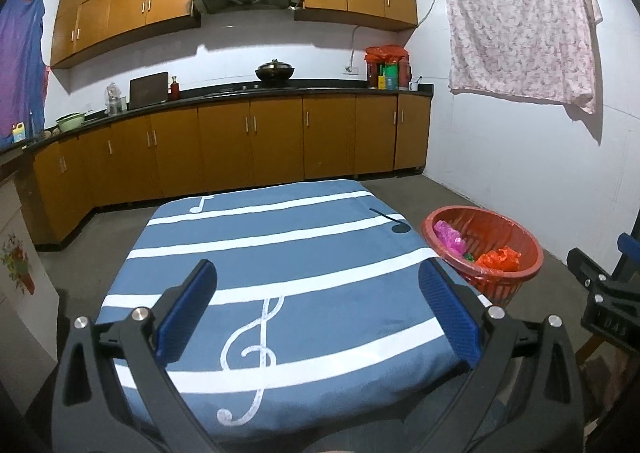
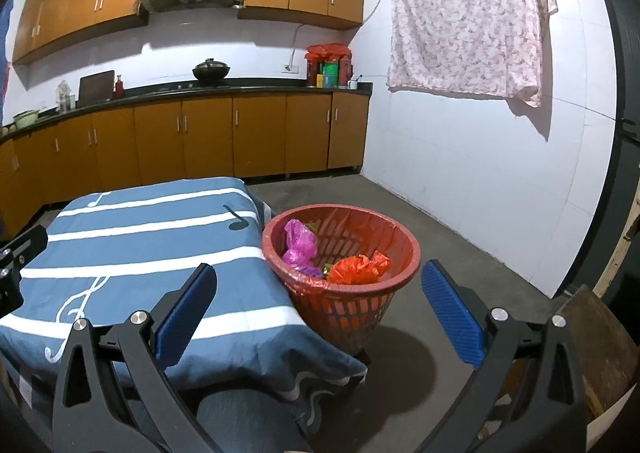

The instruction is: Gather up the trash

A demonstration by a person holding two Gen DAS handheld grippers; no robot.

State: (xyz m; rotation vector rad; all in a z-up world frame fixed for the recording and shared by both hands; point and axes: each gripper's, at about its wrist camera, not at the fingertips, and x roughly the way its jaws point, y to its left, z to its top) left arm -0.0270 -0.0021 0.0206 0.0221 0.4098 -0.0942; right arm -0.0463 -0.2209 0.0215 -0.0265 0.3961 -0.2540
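Blue pads: the left gripper [image 1: 316, 309] shows its ribbed blue fingers [image 1: 188, 313] spread wide at the lower middle of its view, nothing between them
Right gripper: the right gripper [image 2: 320, 309] is likewise spread wide and empty, low in its own view, framing the near side of the basket
Cloth: a blue cloth [image 1: 280, 253] with white stripes and music notes covers the table across the centre of the left view; no loose trash is visible on it
Basket: the red plastic basket [image 2: 404, 273] stands on the floor just beside the table's right edge, centre of the right view, its rim close to or touching the hanging cloth
Trash: a pink bag [image 2: 298, 245] lies at the left inside the basket and an orange bag [image 2: 356, 271] at the front; something green shows between them, too small to name
Progress: judged from this, the collecting looks close to done, or done, since everything recognisable as trash already sits in the basket
Risk, basket: the basket looks light and narrows toward its base, so a gripper reaching in or brushing its rim could tip it and spill the bags onto the floor
Risk, bags: the crumpled bags are thin and springy, so a shallow pinch could slip off
Risk, cloth: a low finger could snag the draped cloth and drag it
Background: kitchen cabinets [image 1: 260, 141] run across the upper half, well apart from the work
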